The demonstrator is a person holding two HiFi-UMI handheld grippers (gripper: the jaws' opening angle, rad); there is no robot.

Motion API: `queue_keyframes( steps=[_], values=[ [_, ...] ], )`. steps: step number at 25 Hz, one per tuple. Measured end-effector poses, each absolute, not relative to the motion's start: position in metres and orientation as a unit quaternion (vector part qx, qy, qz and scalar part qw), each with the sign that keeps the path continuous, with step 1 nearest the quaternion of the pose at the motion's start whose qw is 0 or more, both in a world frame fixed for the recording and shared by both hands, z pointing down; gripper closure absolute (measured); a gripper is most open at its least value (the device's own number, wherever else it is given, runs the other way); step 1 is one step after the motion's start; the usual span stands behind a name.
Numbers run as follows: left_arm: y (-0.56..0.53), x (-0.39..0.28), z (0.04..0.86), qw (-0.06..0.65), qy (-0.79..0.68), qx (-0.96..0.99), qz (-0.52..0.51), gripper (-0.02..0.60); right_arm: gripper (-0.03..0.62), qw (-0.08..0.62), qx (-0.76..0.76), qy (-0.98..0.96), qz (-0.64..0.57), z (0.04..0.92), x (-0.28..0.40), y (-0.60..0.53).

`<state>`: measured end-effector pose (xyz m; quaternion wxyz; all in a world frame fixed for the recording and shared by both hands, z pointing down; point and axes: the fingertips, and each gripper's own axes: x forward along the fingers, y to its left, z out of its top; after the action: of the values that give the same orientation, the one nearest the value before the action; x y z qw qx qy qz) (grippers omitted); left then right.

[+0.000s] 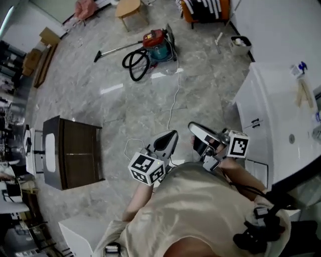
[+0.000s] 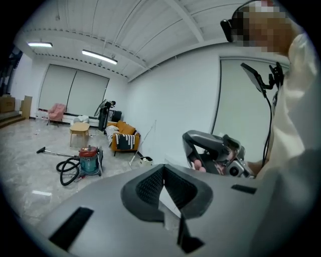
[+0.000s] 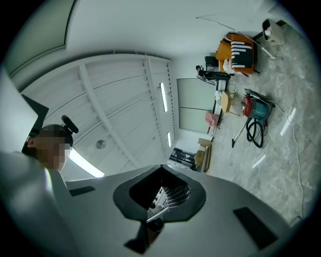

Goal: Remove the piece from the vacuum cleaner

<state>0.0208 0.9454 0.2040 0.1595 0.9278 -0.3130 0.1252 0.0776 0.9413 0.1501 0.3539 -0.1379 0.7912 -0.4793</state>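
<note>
— Head view first, please: what is the biggest thing?

— One grey marble floor (image 1: 125,100); it fills almost the whole picture. After it comes one white desk (image 1: 273,100) at the right edge, then one dark brown cabinet (image 1: 75,160) standing at the left.

— And further away?

— One orange armchair (image 1: 223,10) at the top edge, with a striped cloth on it.

— Where is the vacuum cleaner?

— I count one vacuum cleaner (image 1: 156,44), red on top and blue-green below. It stands on the floor near the top of the picture, well apart from the person and from both tongs. One black hose (image 1: 135,65) lies in loops just beside it, at its left. One long thin tube (image 1: 118,50) lies on the floor further to the left. One white cable (image 1: 176,95) runs over the floor from the machine toward the person.

— Which piece has to come off?

— From so far I cannot tell this.

— How many tongs are there?

— Two. The left tongs (image 1: 172,135) and the right tongs (image 1: 194,128) are held in front of the person's body, near each other but not touching. Each one carries one cube with square markers, so two cubes: the left marker cube (image 1: 146,168) and the right marker cube (image 1: 238,144).

— And their state?

— In the left gripper view the jaws are pressed together and nothing is between them. The right gripper view shows the same: jaws together, nothing held, and this one is tilted up, so much ceiling is seen.
</note>
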Motion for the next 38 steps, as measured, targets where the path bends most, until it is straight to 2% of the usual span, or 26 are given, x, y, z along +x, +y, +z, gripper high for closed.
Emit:
queue_keyframes(
  steps=[9,16,27,38],
  values=[
    [0.924,0.006,0.208,0.165,-0.394,0.893,0.145,0.577,0.592,0.292,-0.109,0.855,-0.415,0.151,0.096,0.942],
    [0.919,-0.005,0.201,0.172,-0.415,0.882,0.144,0.577,0.591,0.27,-0.071,0.853,-0.44,0.153,0.084,0.942],
    [0.864,-0.035,0.226,0.198,-0.377,0.897,0.121,0.577,0.592,0.237,-0.153,0.863,-0.419,0.161,0.063,0.89],
    [0.761,-0.112,0.206,0.179,-0.346,0.915,0.103,0.577,0.591,0.18,-0.179,0.898,-0.358,0.137,-0.037,0.817]
  ],
)
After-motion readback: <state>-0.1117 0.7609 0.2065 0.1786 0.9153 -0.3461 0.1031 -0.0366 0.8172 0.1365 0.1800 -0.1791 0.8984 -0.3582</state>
